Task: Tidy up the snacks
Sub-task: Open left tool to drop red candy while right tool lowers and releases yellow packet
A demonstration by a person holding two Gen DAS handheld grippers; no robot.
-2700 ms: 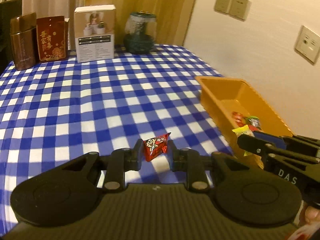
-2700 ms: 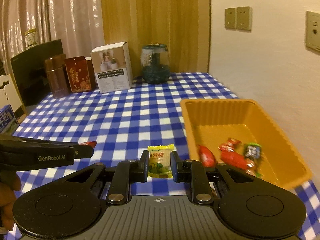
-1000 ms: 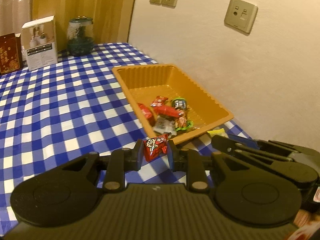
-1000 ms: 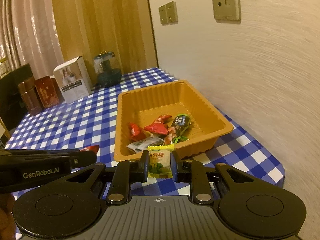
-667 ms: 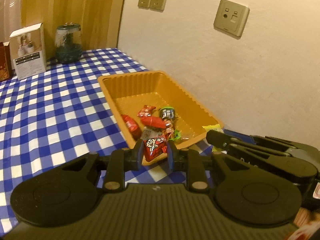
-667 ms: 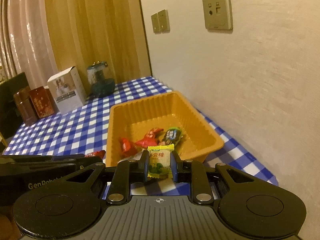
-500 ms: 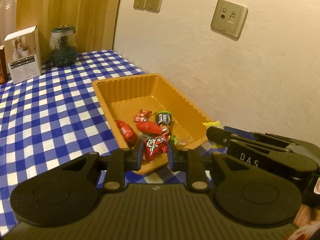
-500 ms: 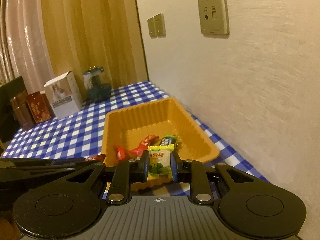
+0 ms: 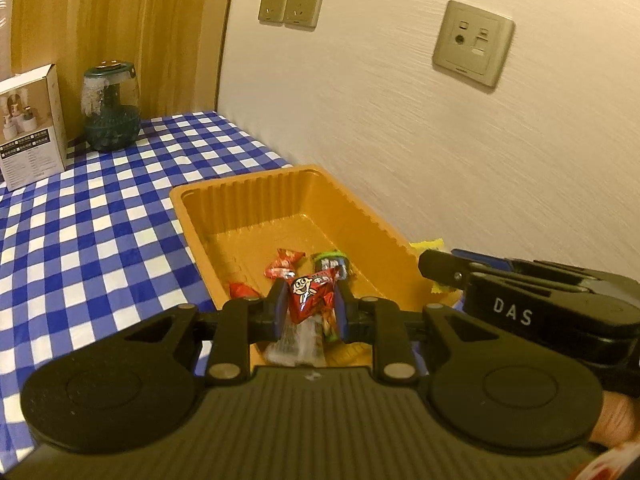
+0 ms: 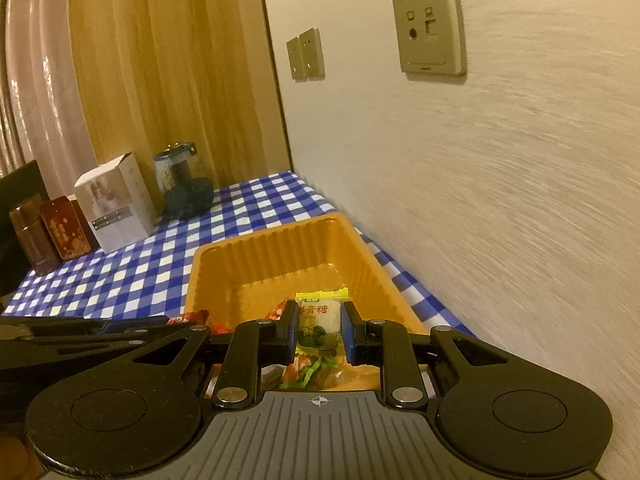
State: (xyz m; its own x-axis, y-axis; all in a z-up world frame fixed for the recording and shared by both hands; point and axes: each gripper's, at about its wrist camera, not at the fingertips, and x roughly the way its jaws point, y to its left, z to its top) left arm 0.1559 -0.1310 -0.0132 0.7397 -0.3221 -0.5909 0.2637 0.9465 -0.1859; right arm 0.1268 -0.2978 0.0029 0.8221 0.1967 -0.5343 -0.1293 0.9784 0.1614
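Note:
My left gripper (image 9: 309, 297) is shut on a red snack packet (image 9: 310, 293) with a cartoon face, held above the near end of the orange tray (image 9: 248, 192). My right gripper (image 10: 320, 326) is shut on a yellow-green candy packet (image 10: 320, 320), held over the near end of the same tray (image 10: 280, 240). Several wrapped snacks (image 9: 286, 262) lie on the tray floor. In the left wrist view the right gripper (image 9: 440, 266) reaches in from the right. In the right wrist view the left gripper (image 10: 176, 322) reaches in from the left.
The tray sits on a blue-and-white checked tablecloth (image 9: 80, 232) close to the wall (image 9: 440, 140) on the right. At the far end stand a dark glass jar (image 9: 111, 108), a white box (image 9: 30, 124) and red-brown tins (image 10: 52, 232).
Both grippers have moved forward and up with their packets, from the open tablecloth to above the near end of the tray. Both grips are unchanged.

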